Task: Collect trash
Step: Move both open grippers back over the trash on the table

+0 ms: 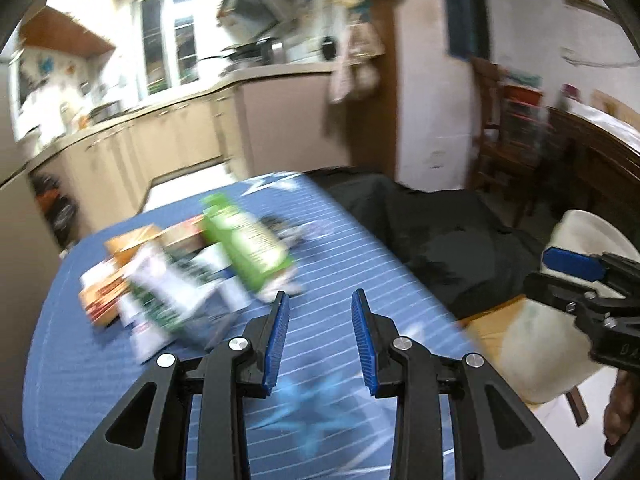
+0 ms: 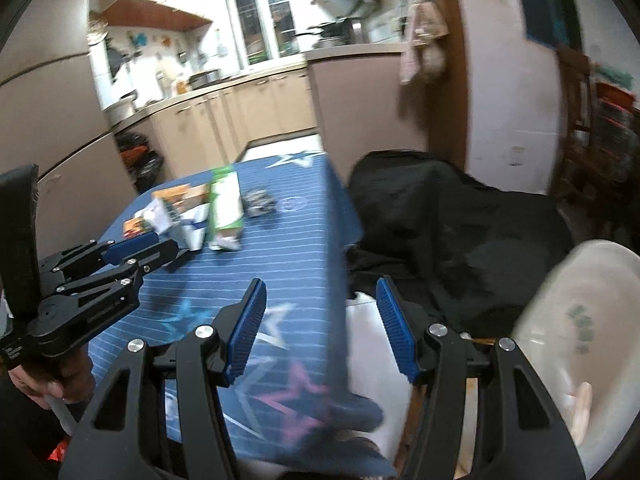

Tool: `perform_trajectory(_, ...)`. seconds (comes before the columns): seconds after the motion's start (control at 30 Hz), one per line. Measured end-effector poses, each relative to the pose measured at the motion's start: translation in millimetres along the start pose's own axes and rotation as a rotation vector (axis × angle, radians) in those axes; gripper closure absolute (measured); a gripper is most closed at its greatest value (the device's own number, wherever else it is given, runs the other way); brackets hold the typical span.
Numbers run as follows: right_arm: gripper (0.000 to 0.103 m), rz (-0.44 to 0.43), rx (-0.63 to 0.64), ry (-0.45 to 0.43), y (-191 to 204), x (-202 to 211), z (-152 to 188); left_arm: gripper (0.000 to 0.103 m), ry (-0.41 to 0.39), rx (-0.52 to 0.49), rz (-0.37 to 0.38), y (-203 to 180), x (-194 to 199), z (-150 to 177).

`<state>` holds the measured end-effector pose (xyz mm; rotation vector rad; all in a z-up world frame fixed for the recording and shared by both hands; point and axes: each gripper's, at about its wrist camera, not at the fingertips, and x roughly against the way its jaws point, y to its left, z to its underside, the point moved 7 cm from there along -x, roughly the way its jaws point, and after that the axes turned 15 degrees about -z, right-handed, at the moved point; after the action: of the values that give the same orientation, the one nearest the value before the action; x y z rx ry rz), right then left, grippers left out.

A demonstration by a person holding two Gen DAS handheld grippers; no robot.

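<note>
Across the middle of both views we see the surface [image 1: 340, 248], draped in a blue cloth with thin white stripes and printed stars, standing in front of a beige kitchen. Just beyond its right edge lies a black crumpled bag or cloth [image 2: 460, 232], and nearer us on that side sits a white plastic chair [image 2: 576, 312]. On the far left part of the surface the trash is heaped together: a green and white carton [image 1: 244, 236] lies on top, tilted, with a white and green packet [image 1: 160, 296] beside it and orange cardboard boxes [image 1: 124, 248] underneath; blur hides the finer detail. Our left tongs [image 1: 320, 336] hover over the striped cloth near the pile, blue pads apart, with nothing between them. Our right tongs [image 2: 320, 328] hang above the surface's right edge, pads spread wider, likewise gripping nothing. A hand [image 2: 44, 384] holds the left handle.
</note>
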<state>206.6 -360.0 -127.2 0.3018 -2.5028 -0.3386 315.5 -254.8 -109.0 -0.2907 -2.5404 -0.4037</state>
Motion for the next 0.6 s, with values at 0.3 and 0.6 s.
perform_trajectory(0.3, 0.044, -0.149, 0.138, 0.09, 74.9, -70.4, -14.4, 0.068, 0.082, 0.184, -0.191, 146.0, -22.1, 38.2)
perform_trajectory(0.6, 0.005, -0.218, 0.346, 0.142, 135.4, -127.9, -39.7, 0.065, 0.166, 0.314, -0.308, 241.1, -47.1, 65.7)
